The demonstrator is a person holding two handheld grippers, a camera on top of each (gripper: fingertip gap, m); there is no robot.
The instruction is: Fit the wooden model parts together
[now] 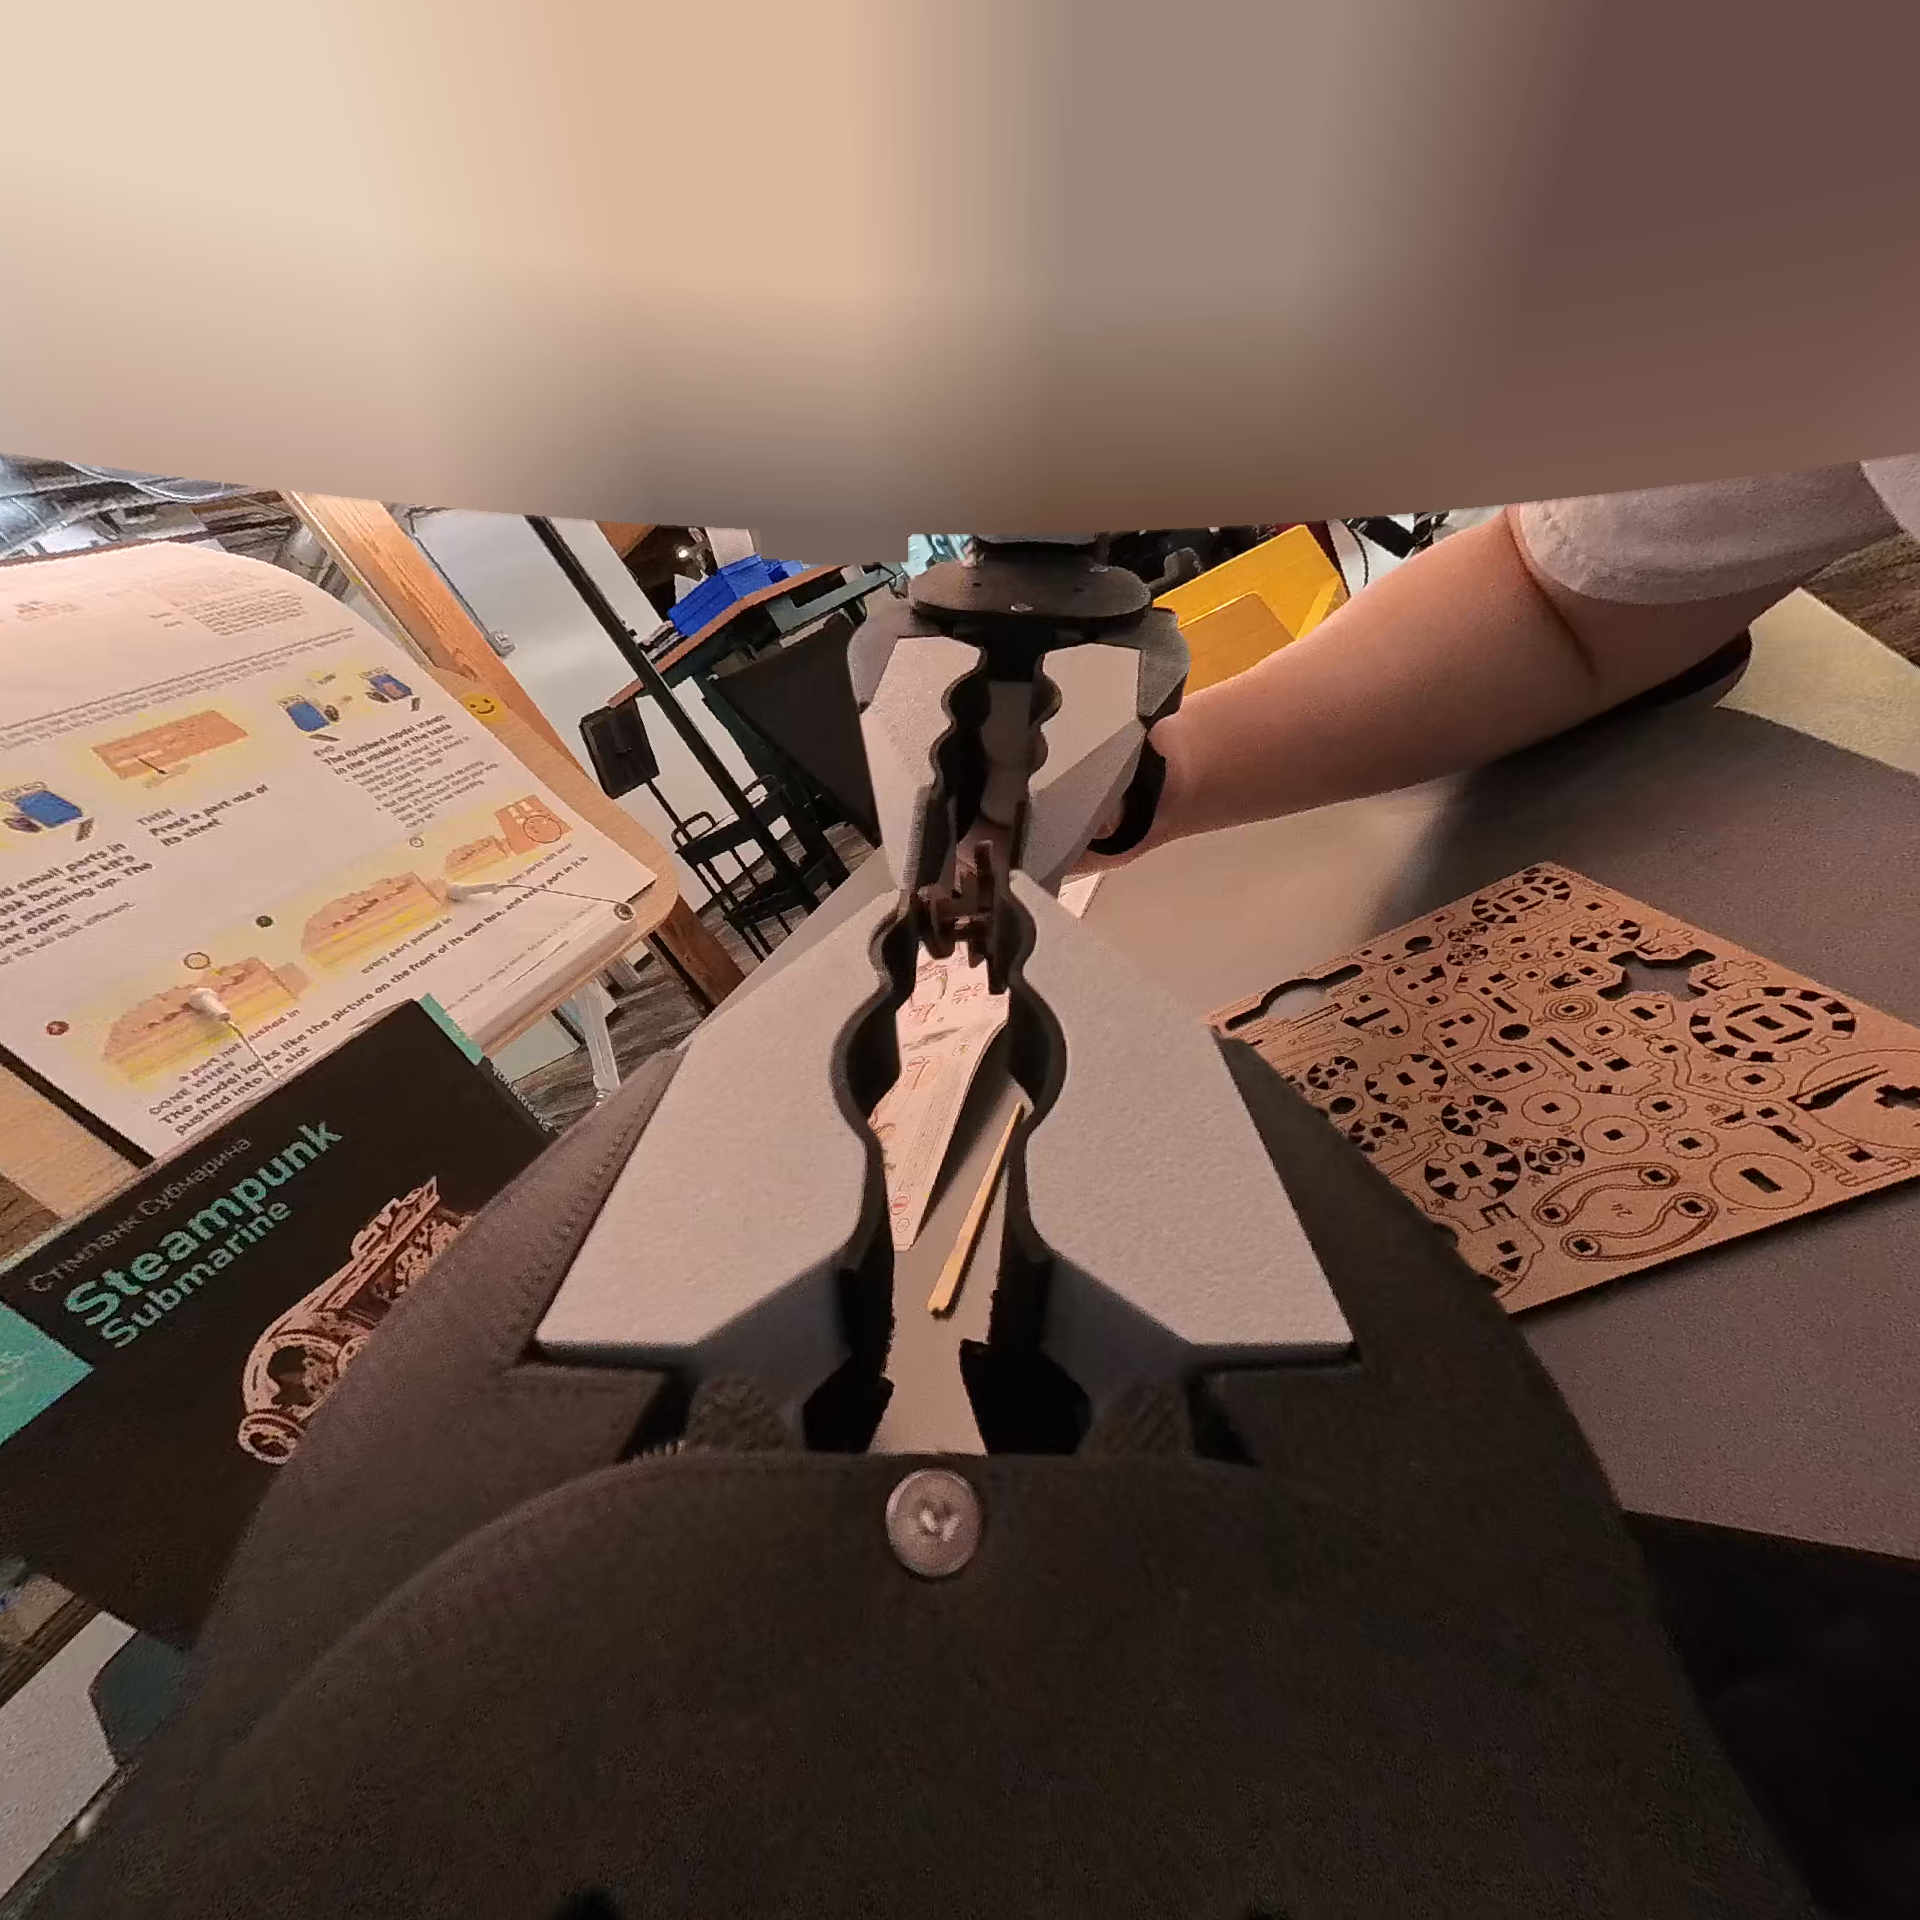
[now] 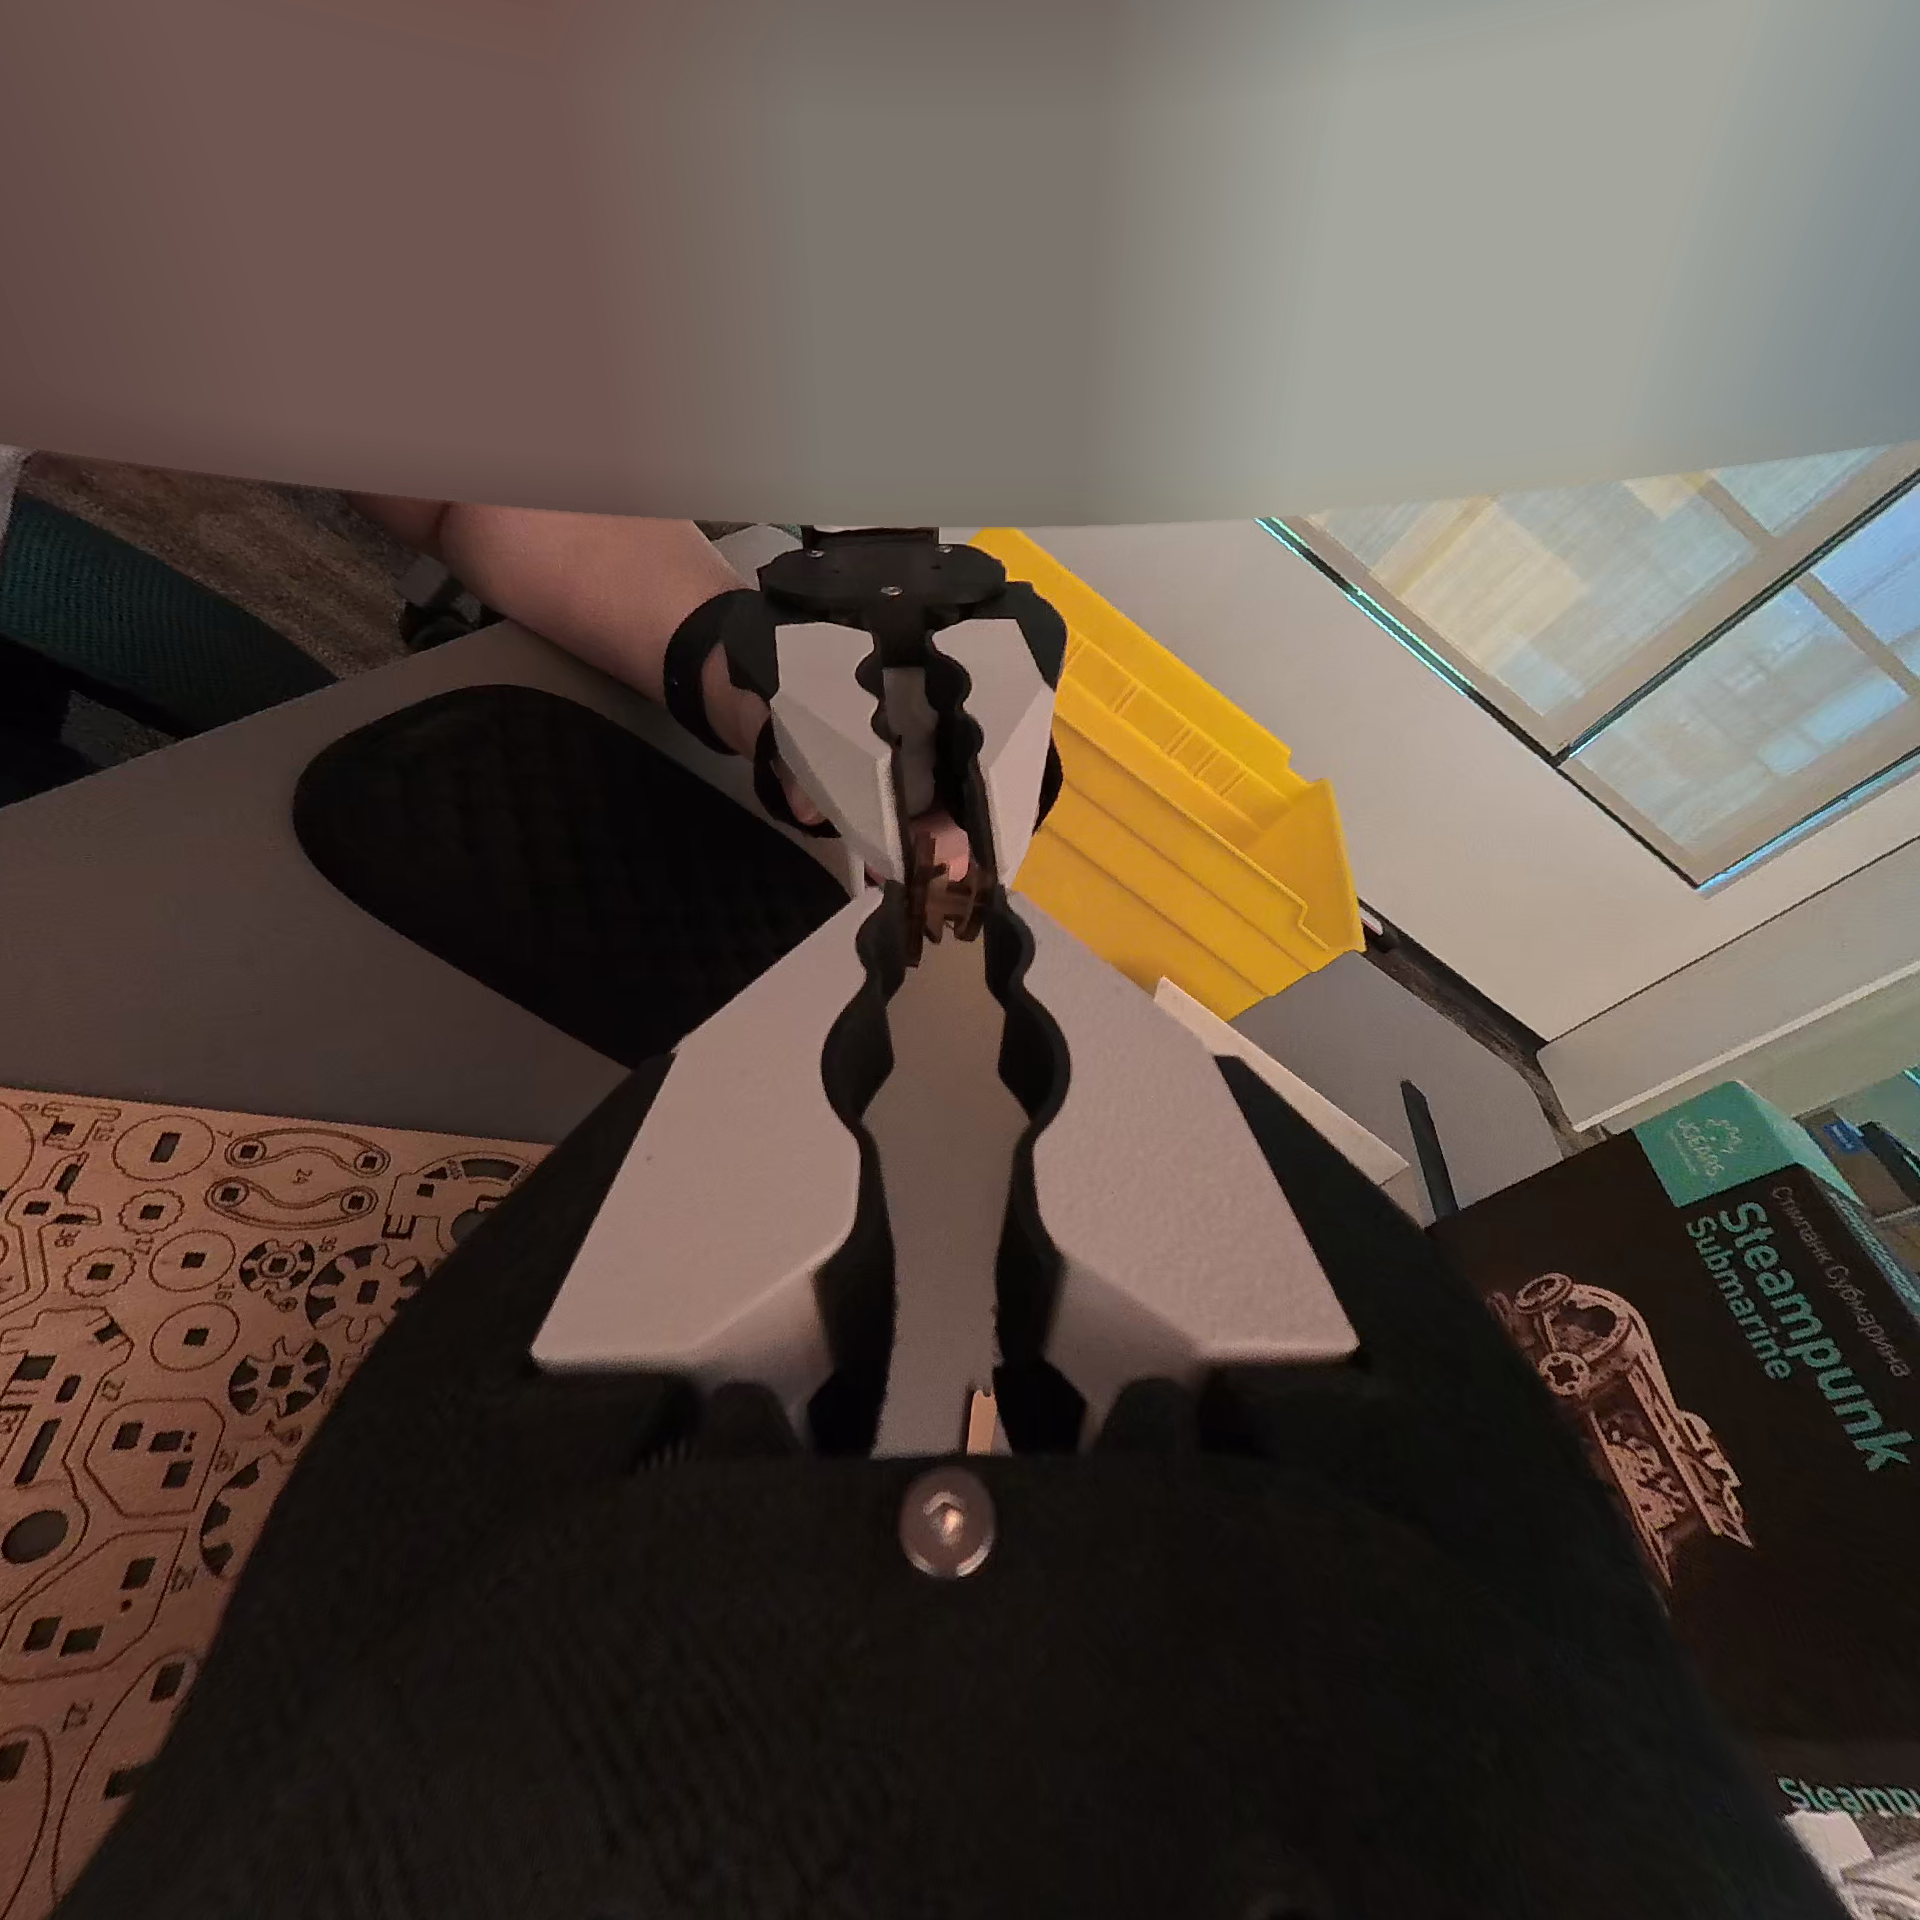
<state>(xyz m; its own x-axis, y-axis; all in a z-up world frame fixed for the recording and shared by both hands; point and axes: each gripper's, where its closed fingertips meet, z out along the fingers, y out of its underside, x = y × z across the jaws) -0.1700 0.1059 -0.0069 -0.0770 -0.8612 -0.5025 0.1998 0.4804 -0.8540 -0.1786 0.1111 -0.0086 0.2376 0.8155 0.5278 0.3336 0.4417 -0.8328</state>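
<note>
We seem to be in a workshop: a grey worktable (image 1: 1714,810), yellow plastic storage bin (image 2: 1174,821) far right, blue bins (image 1: 732,592) and black metal cart (image 1: 748,862) beyond.

Grey table (image 2: 156,935), window (image 2: 1662,665), perhaps white wall (image 2: 1403,748)

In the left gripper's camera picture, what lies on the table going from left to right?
Dark kit box → thin wooden stick, seen between the hand-held gripper's fingers → laser-cut wooden parts sheet.
</note>
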